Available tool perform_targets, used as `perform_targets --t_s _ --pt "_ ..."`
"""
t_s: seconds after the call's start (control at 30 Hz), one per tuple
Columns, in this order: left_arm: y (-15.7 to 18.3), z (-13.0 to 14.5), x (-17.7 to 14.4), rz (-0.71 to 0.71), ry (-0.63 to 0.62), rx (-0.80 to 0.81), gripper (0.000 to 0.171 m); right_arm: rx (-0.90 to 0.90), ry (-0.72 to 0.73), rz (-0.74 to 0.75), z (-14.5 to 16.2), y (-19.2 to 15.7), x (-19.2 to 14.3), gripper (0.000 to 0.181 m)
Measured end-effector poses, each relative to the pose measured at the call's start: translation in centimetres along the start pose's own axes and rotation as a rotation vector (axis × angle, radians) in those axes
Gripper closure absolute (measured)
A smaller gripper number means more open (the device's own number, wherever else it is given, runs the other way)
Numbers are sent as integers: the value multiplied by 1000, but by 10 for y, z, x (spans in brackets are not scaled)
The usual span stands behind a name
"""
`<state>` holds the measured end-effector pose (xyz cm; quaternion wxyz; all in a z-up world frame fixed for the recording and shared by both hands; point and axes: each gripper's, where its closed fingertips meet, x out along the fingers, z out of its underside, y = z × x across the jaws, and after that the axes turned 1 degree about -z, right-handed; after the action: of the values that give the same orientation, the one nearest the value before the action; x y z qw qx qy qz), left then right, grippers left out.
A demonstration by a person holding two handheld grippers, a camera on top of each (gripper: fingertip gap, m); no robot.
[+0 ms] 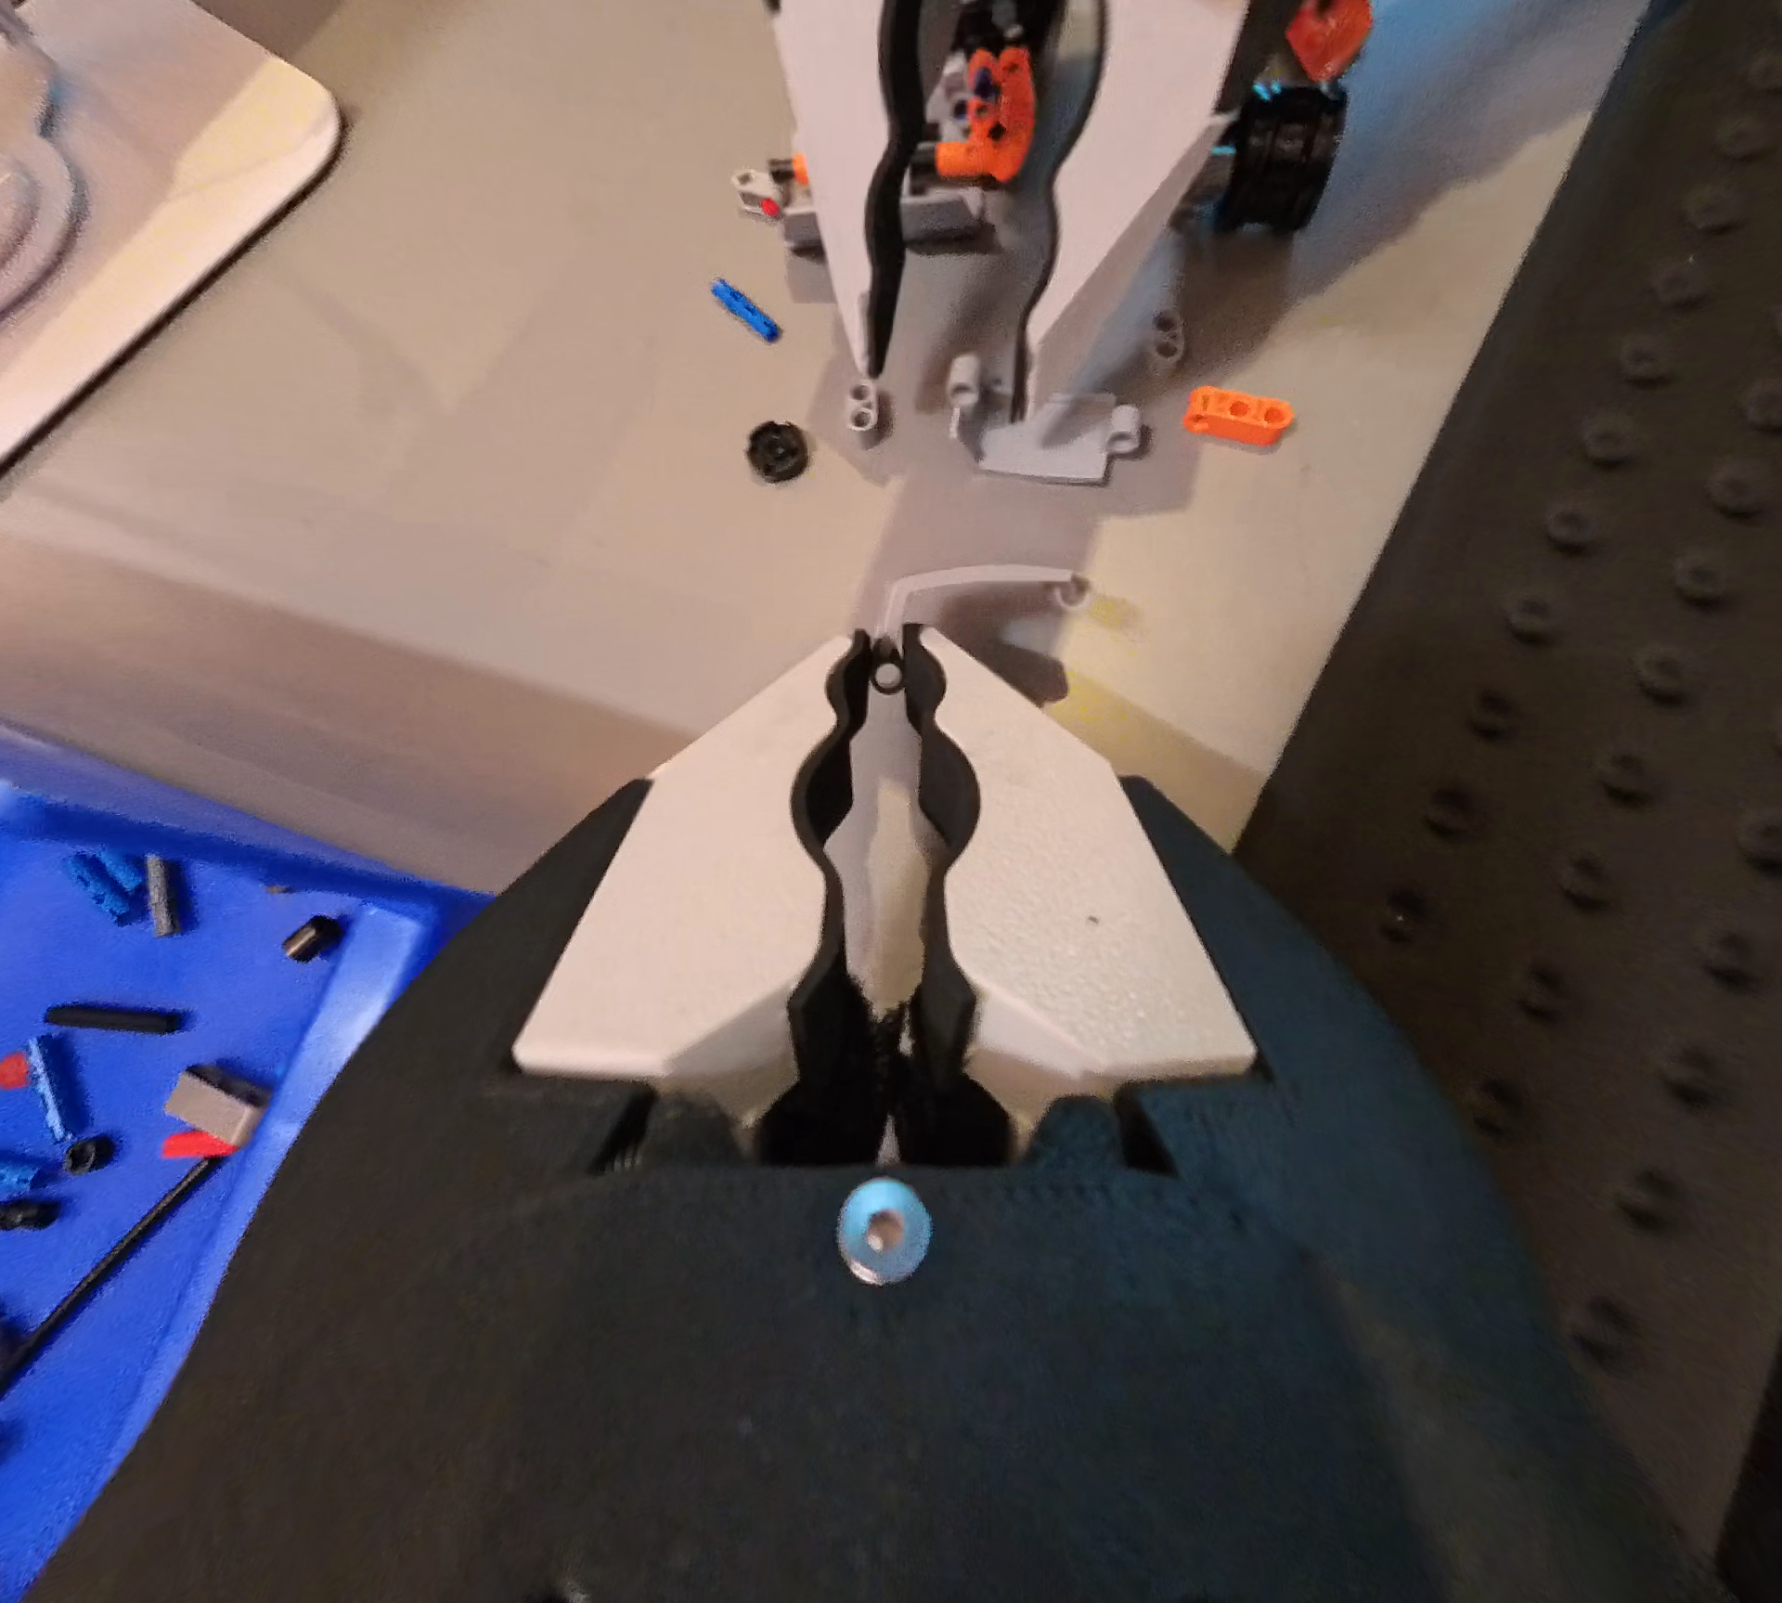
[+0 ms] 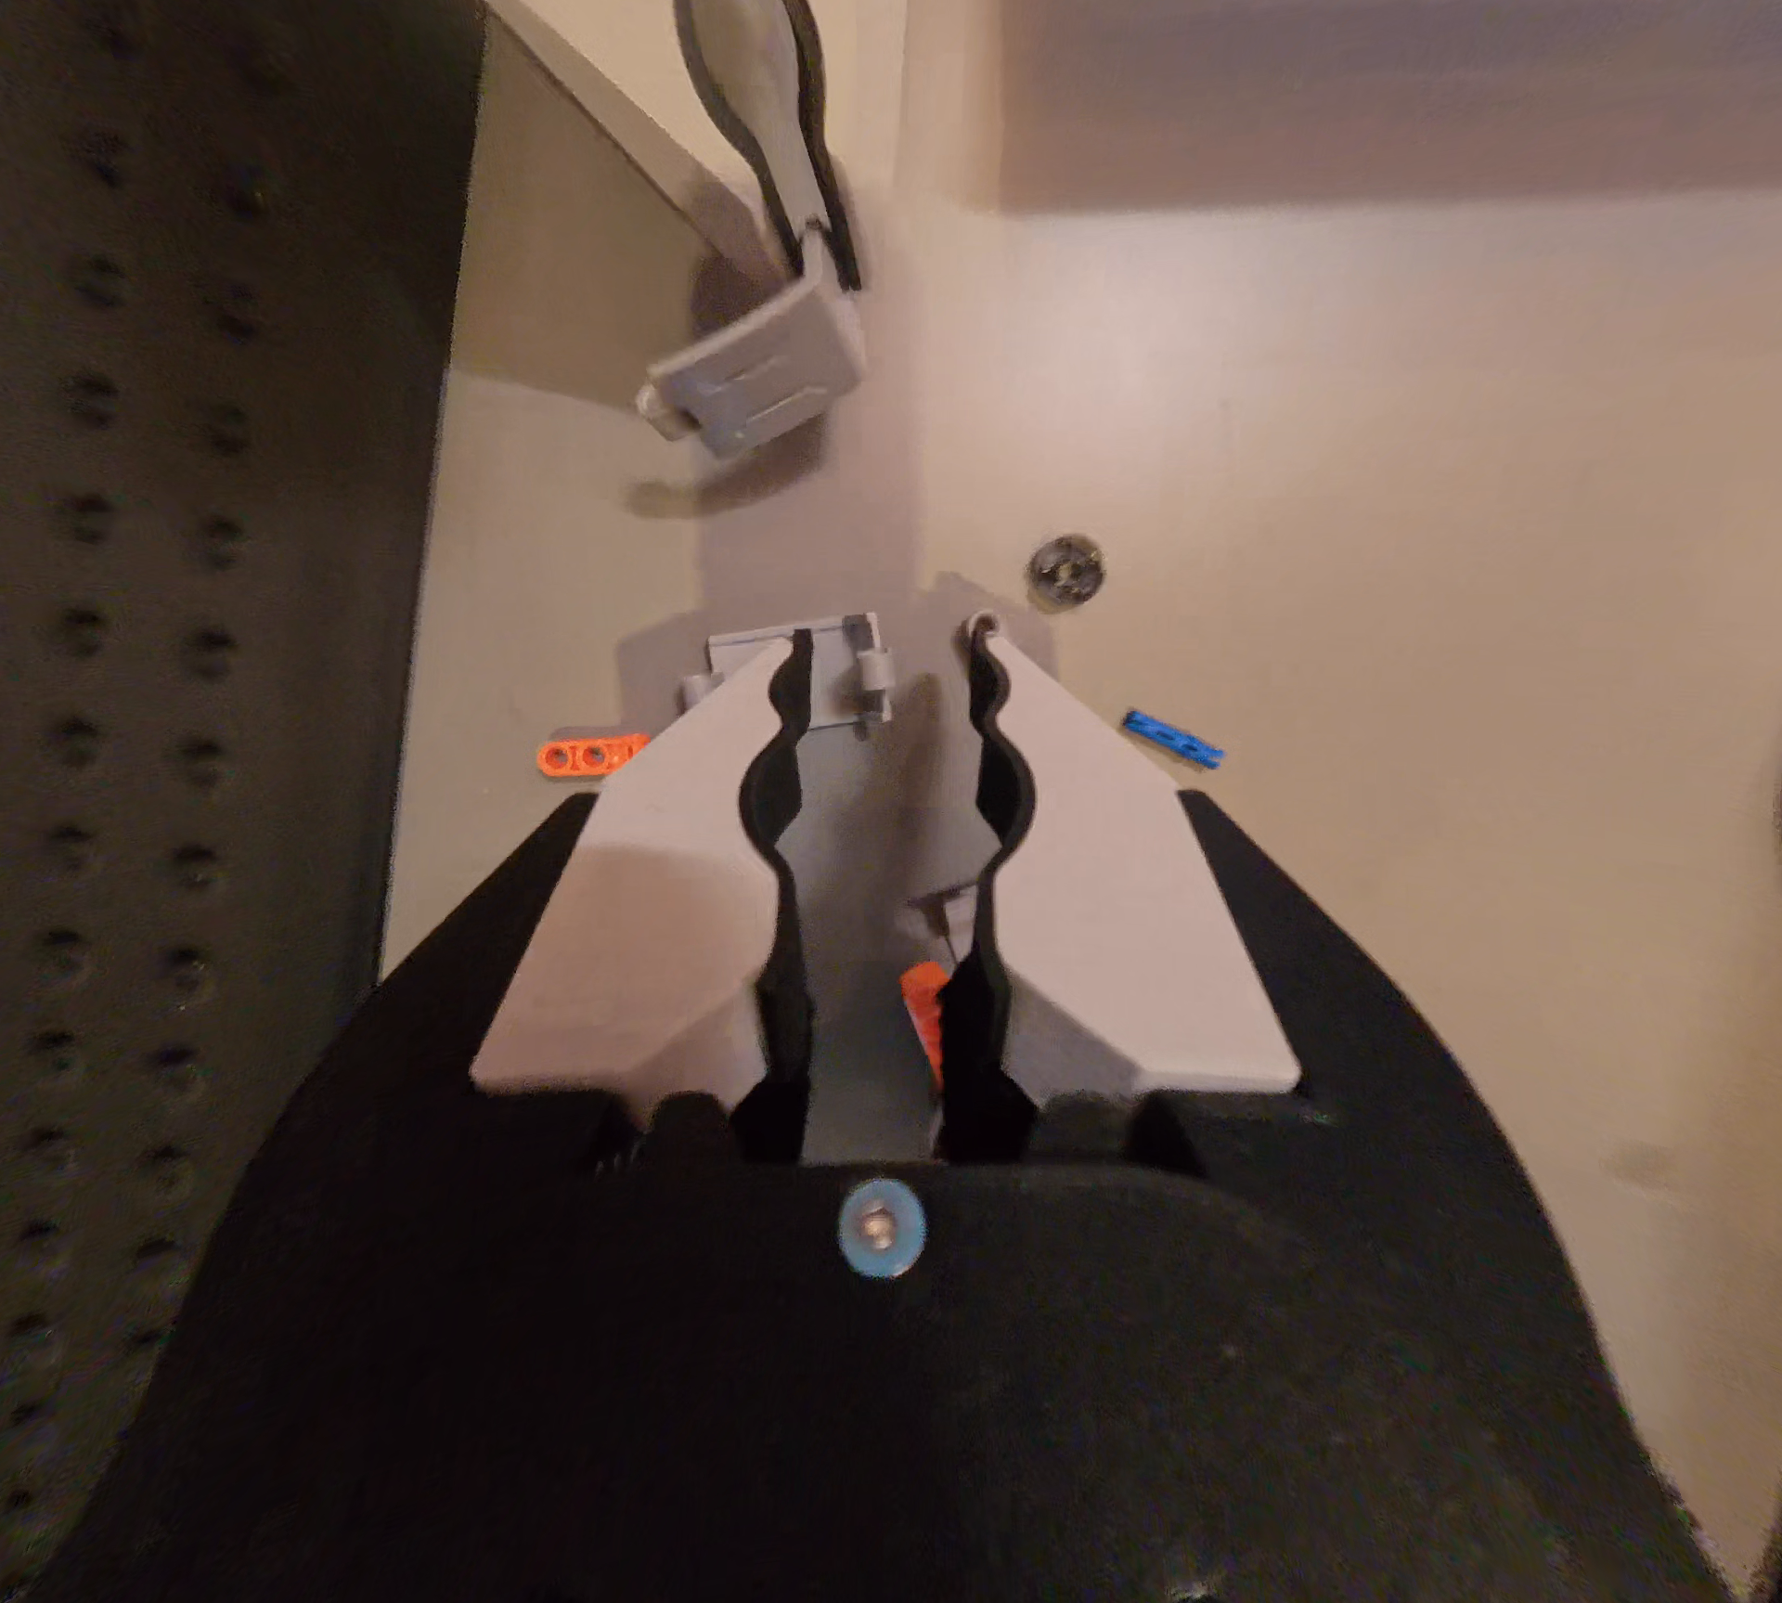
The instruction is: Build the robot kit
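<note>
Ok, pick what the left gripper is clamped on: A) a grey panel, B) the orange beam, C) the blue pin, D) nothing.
A: the left gripper is shut on the grey panel, pinching its end; in the right wrist view it hangs from those tips.

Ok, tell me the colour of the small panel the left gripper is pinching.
Light grey panel, clearest in the right wrist view, pinched by the left gripper.

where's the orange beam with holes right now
The orange beam lies flat on the table, right of the grey panel in the left wrist view, near the black mat.
</note>
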<state>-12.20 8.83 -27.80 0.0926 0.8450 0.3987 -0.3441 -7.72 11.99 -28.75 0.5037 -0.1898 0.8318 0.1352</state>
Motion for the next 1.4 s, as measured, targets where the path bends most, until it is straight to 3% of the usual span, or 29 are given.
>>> perform_targets --t_s 0.2,0.33,0.5,0.7,1.0,1.2,1.4 --pt "-14 -20 -11 -8 119 -158 168 -162 197 67 -40 -10 -34 142" --pt "-21 -29 -17 2 199 -271 168 -287 228 170 -57 -17 -36 135" --pt "-23 -41 -26 0 288 -339 168 -374 217 389 -67 -2 -33 163" --pt "-21 -49 -37 51 386 -407 168 -369 333 460 -82 3 -50 172" --pt "-6 -56 -43 156 438 -404 160 -237 425 285 -82 0 -60 177" --pt "-3 -54 -53 78 450 -310 142 -69 441 61 -79 -6 -61 178" --pt "-4 -71 -69 45 533 -269 136 80 504 63 -76 17 -95 178"
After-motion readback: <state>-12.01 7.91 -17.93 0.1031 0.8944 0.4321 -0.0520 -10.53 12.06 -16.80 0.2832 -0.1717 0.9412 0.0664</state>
